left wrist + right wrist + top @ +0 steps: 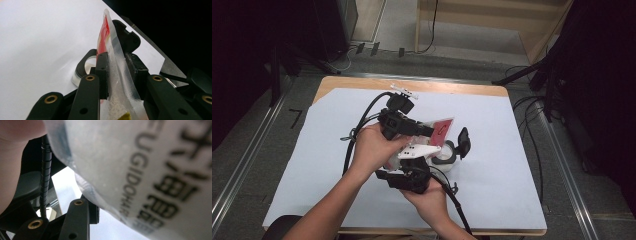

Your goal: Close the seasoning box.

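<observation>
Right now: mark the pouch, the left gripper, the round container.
pouch [113, 47], left gripper view, clear sealed edge
left gripper [117, 72], left gripper view, between its pads
round container [446, 155], high view, white rim

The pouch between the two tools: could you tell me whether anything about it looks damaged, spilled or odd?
Nothing stands out. The pouch is held on edge in the left tool, its clear sealed strip intact, with no tear or spill visible. The right tool sits close below it, and the pouch's printed face is blurred in that tool's view.
</observation>
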